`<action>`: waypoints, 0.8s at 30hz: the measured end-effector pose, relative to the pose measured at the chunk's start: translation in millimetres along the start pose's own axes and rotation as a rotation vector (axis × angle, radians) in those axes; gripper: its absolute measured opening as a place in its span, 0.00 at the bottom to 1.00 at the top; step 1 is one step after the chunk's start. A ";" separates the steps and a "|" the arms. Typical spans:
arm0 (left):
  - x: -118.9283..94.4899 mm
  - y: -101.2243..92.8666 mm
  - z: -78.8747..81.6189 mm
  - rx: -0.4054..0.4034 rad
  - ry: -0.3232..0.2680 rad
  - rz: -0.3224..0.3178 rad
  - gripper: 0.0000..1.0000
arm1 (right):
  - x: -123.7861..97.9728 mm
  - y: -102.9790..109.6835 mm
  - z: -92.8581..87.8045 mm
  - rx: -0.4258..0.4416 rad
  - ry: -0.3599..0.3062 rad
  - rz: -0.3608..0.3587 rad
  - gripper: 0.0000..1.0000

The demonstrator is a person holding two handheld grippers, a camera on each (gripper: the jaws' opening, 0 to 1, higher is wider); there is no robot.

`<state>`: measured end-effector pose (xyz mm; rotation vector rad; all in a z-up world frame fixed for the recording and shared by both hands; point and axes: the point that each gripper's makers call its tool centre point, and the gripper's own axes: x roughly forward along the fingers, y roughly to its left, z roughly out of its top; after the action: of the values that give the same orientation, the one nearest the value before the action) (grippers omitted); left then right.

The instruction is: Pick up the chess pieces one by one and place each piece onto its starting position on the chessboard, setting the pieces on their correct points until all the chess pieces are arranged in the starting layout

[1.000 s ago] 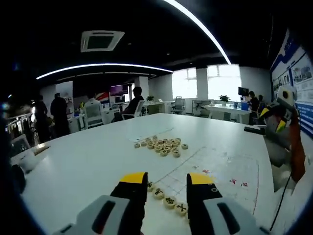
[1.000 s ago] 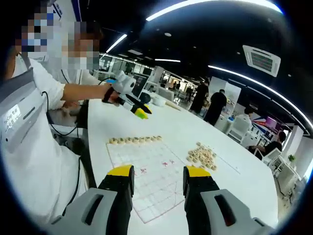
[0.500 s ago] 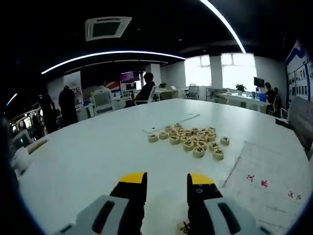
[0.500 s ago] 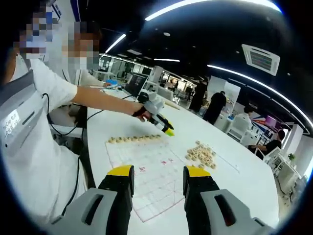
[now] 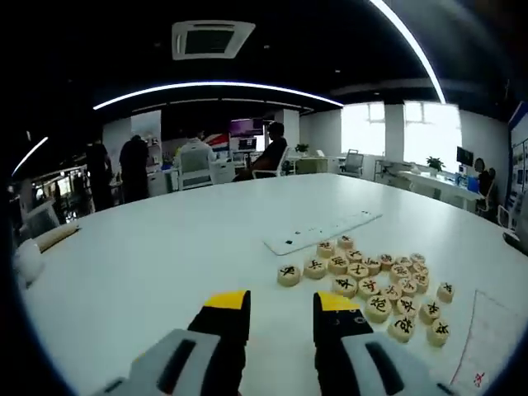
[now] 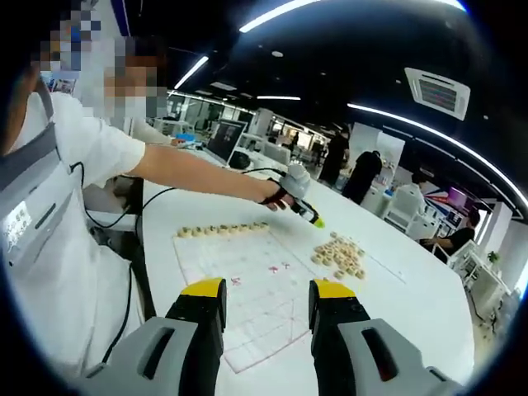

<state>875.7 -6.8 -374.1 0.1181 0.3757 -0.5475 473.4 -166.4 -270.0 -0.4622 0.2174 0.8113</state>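
Observation:
A heap of round wooden chess pieces (image 5: 375, 285) with black characters lies on the white table, just ahead and to the right of my left gripper (image 5: 280, 307), which is open with nothing between its jaws. In the right gripper view the same heap (image 6: 338, 254) lies beyond the printed chessboard sheet (image 6: 247, 289). A row of pieces (image 6: 221, 230) stands along the sheet's far left edge. The left gripper (image 6: 307, 214), held by a person's outstretched arm, hovers near the heap. My right gripper (image 6: 266, 299) is open and empty above the sheet's near side.
A long white strip (image 5: 322, 233) lies on the table behind the heap. A corner of the board sheet (image 5: 487, 342) shows at lower right. The person (image 6: 49, 206) stands at the table's left side. Office desks, chairs and other people stand far behind.
My left gripper has travelled from the row of pieces across the board to the heap, which now looms larger in its view. The right gripper has stayed almost still.

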 end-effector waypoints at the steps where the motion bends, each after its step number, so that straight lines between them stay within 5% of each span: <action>1: 5.1 -1.8 -0.2 0.002 0.005 -0.003 0.32 | 0.2 -1.4 -1.2 0.004 0.002 -0.002 0.41; 10: 39.4 7.2 -10.0 0.028 0.057 0.024 0.32 | -1.7 -19.0 -9.8 0.060 0.006 -0.055 0.41; 17: 56.8 9.7 -7.4 -0.050 0.035 -0.004 0.34 | -0.8 -29.2 -17.9 0.091 0.014 -0.080 0.41; 21: 61.1 8.3 -8.2 -0.008 0.033 0.020 0.20 | -0.5 -28.5 -19.0 0.091 0.017 -0.078 0.40; 24: 59.3 6.1 -9.9 0.011 0.036 0.028 0.20 | -0.7 -28.5 -19.6 0.092 0.018 -0.078 0.40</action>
<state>922.5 -28.4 -405.7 0.1435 0.4060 -0.5199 493.7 -193.2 -278.1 -0.3890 0.2507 0.7183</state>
